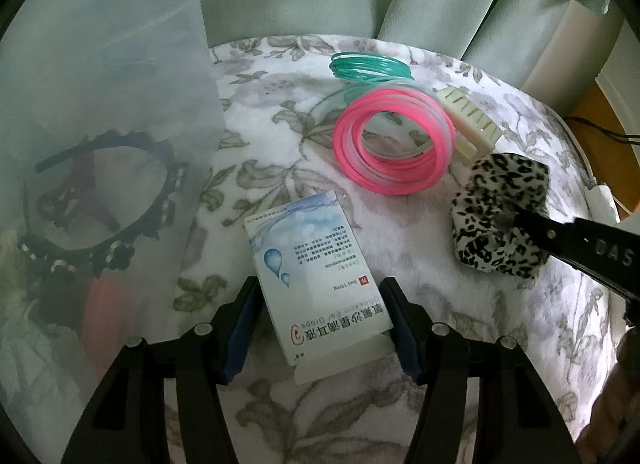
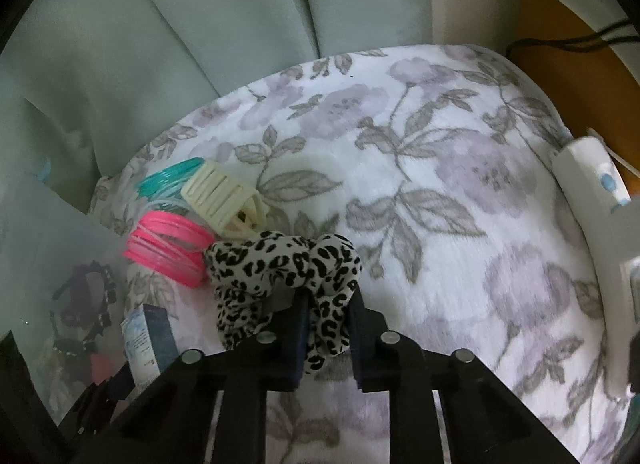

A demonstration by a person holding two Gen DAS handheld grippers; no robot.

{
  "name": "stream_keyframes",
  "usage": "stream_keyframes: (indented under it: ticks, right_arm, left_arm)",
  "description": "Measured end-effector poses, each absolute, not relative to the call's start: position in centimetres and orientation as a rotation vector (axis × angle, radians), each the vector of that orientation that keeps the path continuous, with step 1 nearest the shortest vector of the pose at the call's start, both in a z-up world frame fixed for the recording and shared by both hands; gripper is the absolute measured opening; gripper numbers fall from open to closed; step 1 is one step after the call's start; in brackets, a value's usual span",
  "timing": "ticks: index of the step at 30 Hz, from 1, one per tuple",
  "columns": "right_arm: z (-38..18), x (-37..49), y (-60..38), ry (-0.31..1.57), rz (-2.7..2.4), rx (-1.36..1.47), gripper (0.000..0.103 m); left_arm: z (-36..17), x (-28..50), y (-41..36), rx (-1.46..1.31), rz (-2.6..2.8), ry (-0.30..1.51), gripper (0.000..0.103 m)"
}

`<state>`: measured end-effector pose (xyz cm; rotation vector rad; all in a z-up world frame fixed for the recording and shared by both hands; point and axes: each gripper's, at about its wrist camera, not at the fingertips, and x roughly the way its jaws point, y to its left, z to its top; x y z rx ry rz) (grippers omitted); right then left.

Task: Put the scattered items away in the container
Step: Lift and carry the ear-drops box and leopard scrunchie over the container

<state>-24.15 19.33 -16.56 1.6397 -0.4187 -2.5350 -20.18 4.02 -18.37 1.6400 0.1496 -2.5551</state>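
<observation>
My left gripper stood spread around the ear-drops box, jaws either side, contact not discernible. My right gripper pinched the leopard-print scrunchie on the floral blanket. Pink bangles, teal bangles and a cream claw clip lay just beyond. The translucent container sat far left, holding a black headband.

Both views are dimly and evenly lit, with soft shadows. Fisheye bending and black vignetting are seen at the edges. Slight blur is noted throughout.
</observation>
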Motion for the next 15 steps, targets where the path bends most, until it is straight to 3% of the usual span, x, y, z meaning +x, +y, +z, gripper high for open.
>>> stream_keyframes:
  ticks: [7, 15]
  right_arm:
    - [-15.8, -21.8, 20.9, -0.513, -2.55, 1.647, 0.015]
    - [-13.8, -19.0, 22.7, -0.591, -2.576, 1.576, 0.015]
  left_arm:
    - [-18.2, -19.9, 4.2, 1.638, -2.553, 0.146, 0.052]
    - [-16.5, -18.0, 3.9, 1.618, -2.576, 0.163, 0.051]
